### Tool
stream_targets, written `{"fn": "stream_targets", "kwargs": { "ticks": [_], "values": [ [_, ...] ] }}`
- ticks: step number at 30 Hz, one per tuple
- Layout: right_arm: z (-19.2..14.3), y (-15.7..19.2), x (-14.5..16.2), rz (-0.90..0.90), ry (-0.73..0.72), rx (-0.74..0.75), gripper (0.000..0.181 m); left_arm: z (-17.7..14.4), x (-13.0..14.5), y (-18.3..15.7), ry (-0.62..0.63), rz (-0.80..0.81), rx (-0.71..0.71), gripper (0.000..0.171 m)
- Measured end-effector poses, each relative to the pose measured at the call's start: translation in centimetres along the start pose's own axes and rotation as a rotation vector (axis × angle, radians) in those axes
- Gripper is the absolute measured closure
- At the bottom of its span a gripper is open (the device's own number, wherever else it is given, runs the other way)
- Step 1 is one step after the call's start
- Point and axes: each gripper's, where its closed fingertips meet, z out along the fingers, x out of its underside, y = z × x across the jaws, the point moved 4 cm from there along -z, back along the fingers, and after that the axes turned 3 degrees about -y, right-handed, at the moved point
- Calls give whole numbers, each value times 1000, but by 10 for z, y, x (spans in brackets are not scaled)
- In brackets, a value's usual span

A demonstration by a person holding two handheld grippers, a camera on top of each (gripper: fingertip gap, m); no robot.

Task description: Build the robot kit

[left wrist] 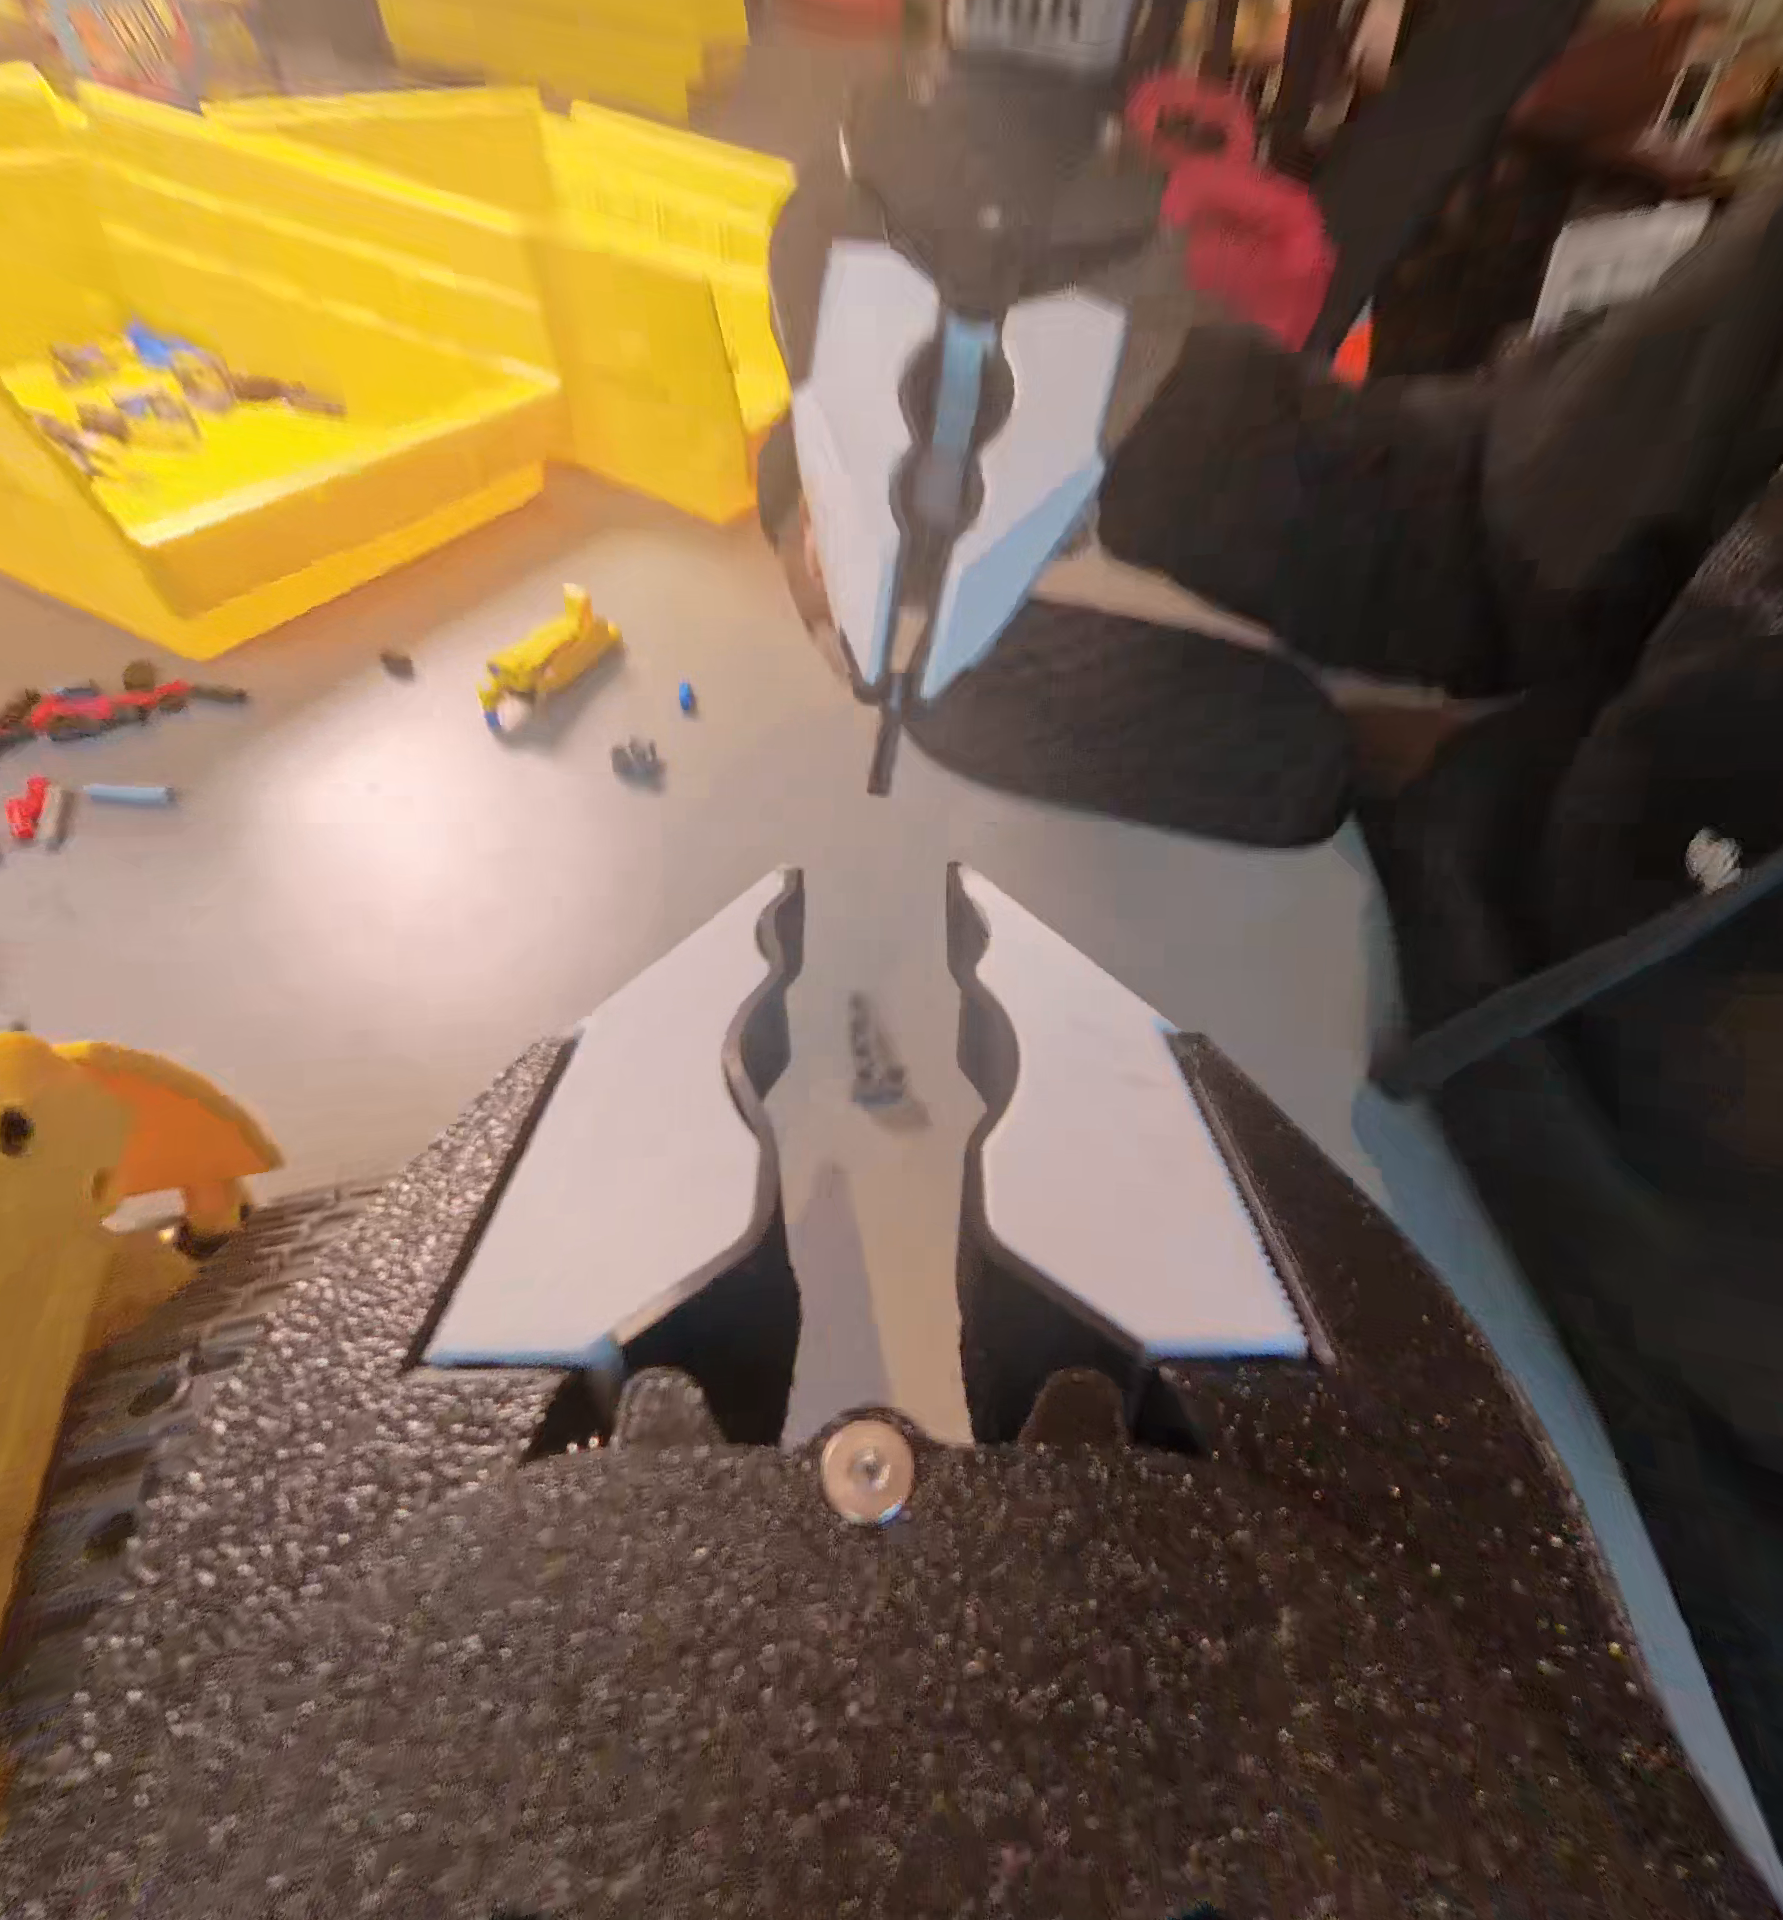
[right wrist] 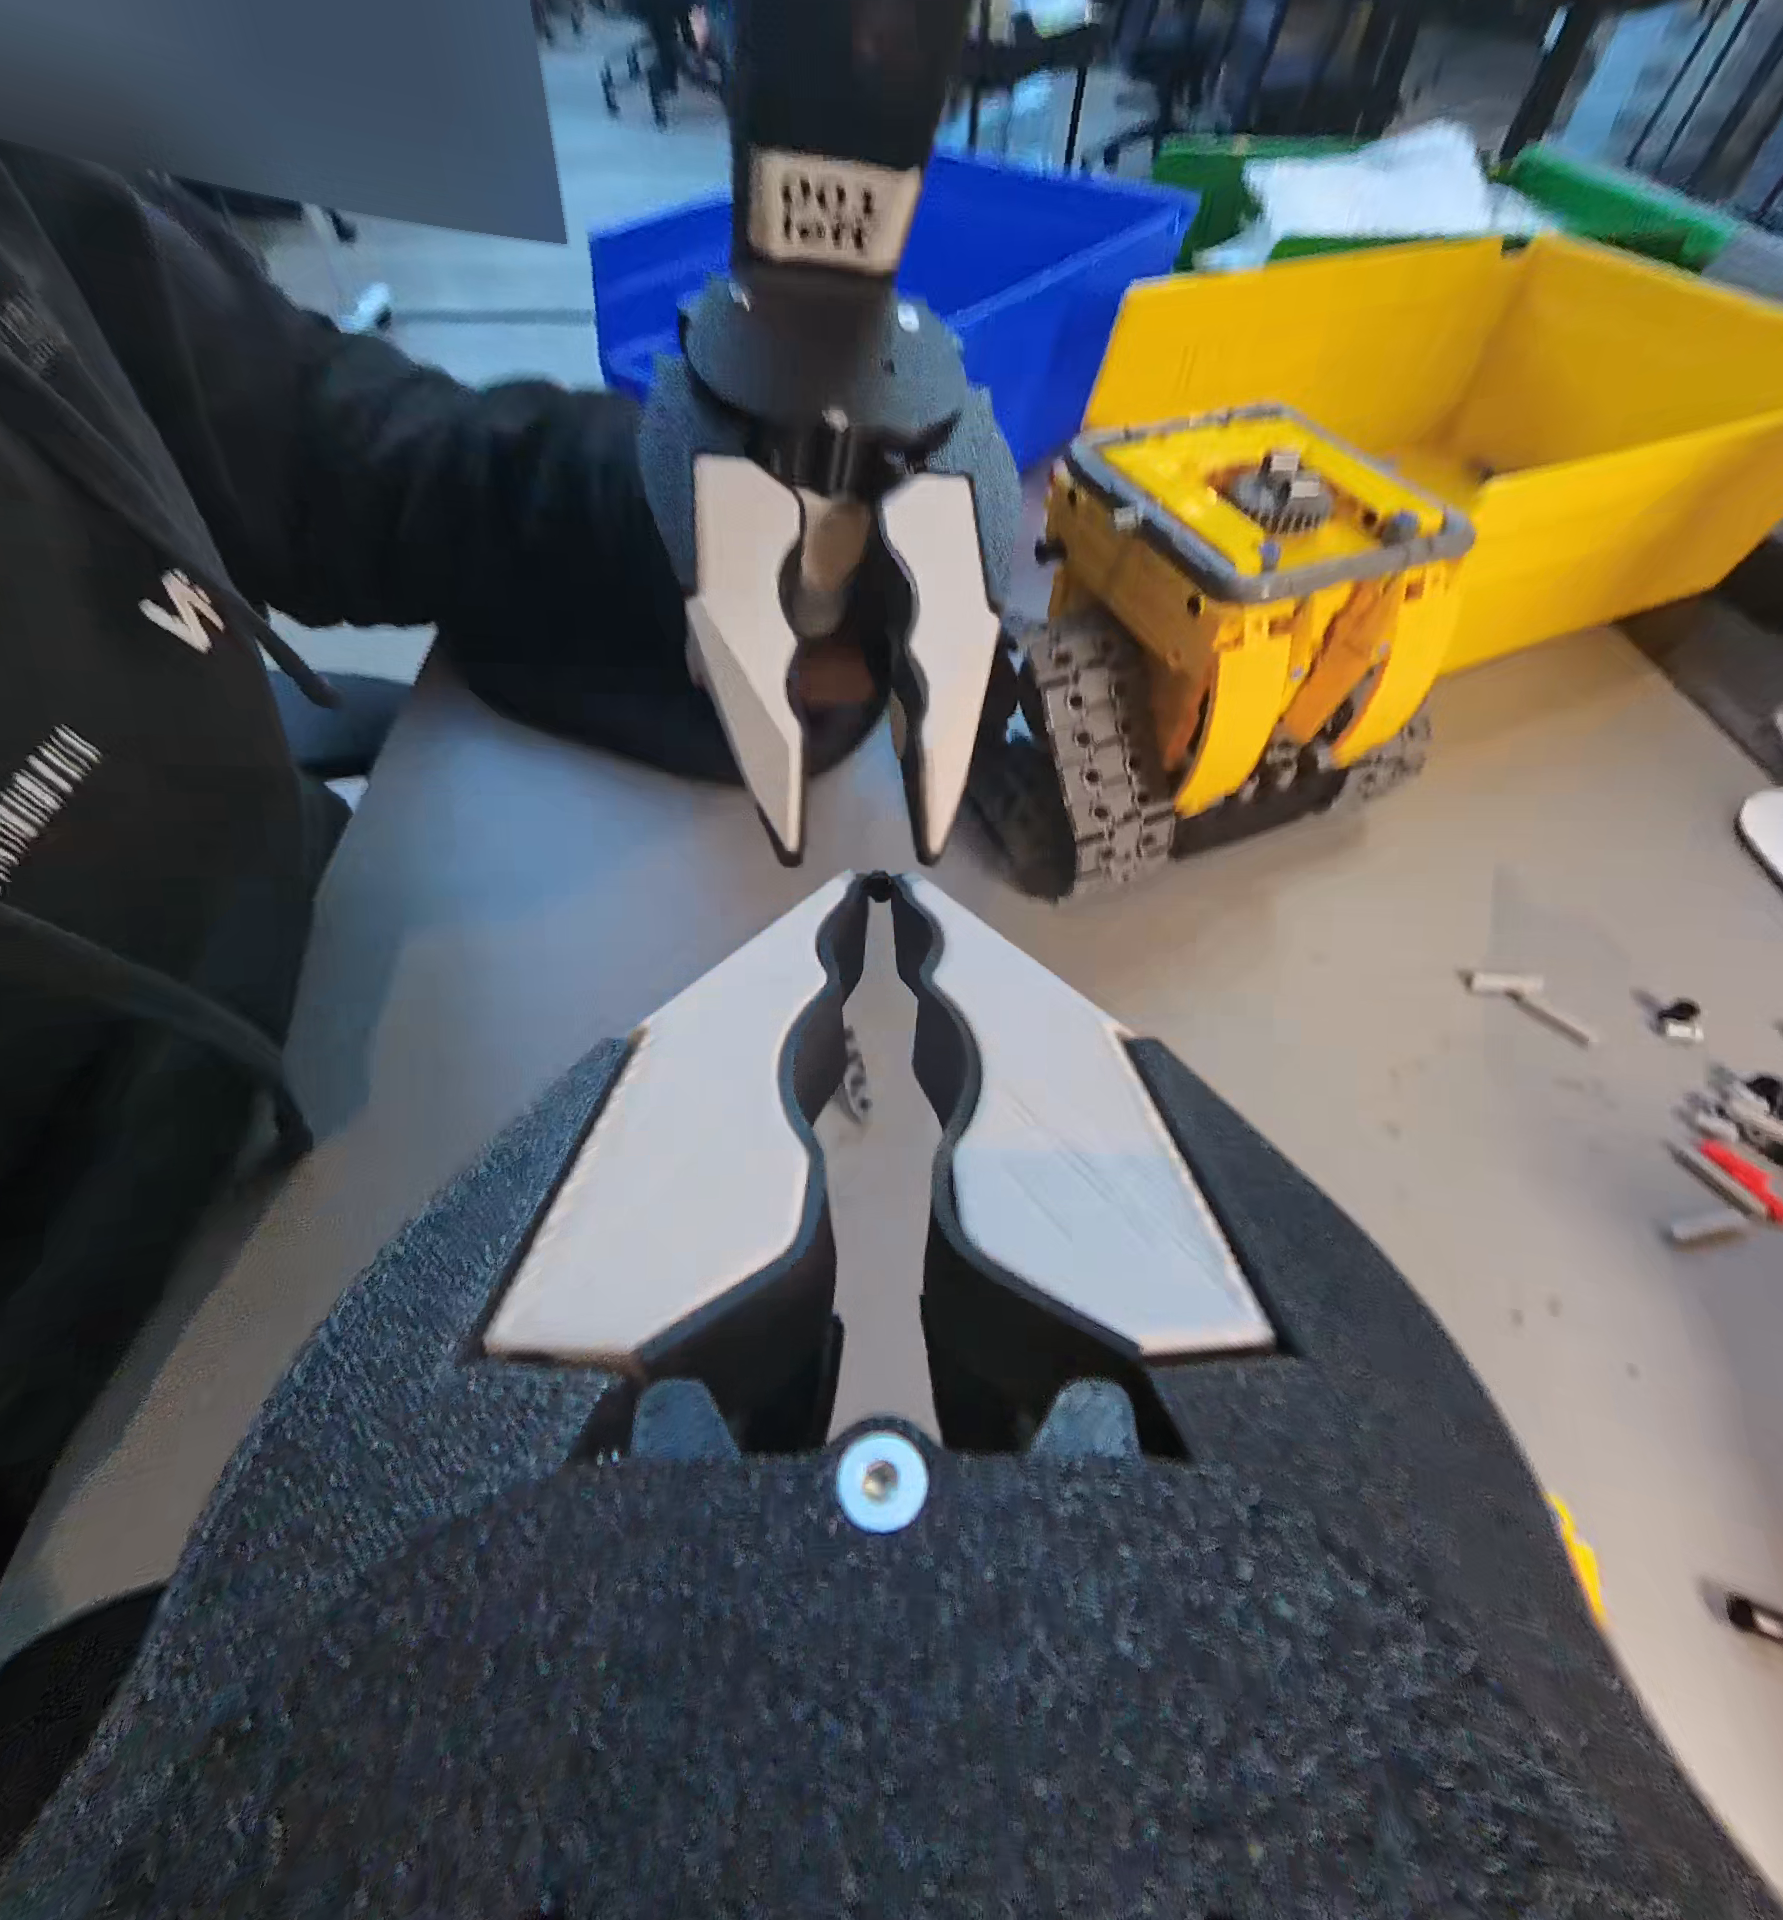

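My right gripper [right wrist: 878, 891] is shut on a small black pin [right wrist: 878, 885] pinched at its very tips. In the left wrist view it [left wrist: 892, 688] points toward me, with the pin [left wrist: 882, 750] sticking out below its tips. My left gripper [left wrist: 874, 873] is open and empty, its tips facing the pin with a small gap. It also shows in the right wrist view [right wrist: 859, 854], tip to tip with the right one. A small dark grey piece [left wrist: 871, 1062] lies on the grey table [left wrist: 399, 935] under both grippers; it shows too in the right wrist view [right wrist: 854, 1081].
A yellow tracked toy robot [right wrist: 1251, 623] stands behind the left gripper, beside a yellow bin [right wrist: 1645, 436] and a blue bin [right wrist: 1053, 249]. More yellow bins [left wrist: 347, 343] and loose bricks [left wrist: 549, 665], [right wrist: 1760, 1143] sit on the table. A person in a black hoodie [right wrist: 87, 623] is close. Left and right tips are no more than a few centimetres apart. From the left gripper's tips to the small dark grey piece [left wrist: 871, 1062] is close to 8 centimetres.
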Motion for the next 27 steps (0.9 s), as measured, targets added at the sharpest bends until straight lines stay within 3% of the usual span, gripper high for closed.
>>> {"fn": "stream_targets", "kwargs": {
  "ticks": [5,9,18,24,27],
  "values": [
    [3,6,37,-26,239,-24,177,19,46,1,362,67,-63,144],
    [12,7,53,-56,331,-40,177,27,63,1,494,106,-85,143],
    [21,2,56,-68,338,-58,177,31,65,-1,511,140,-86,157],
    [20,-1,57,-54,322,-29,177,30,64,1,507,149,-102,157],
    [15,-2,54,-42,302,-17,177,27,61,-5,478,81,-29,158]
  ]
}}
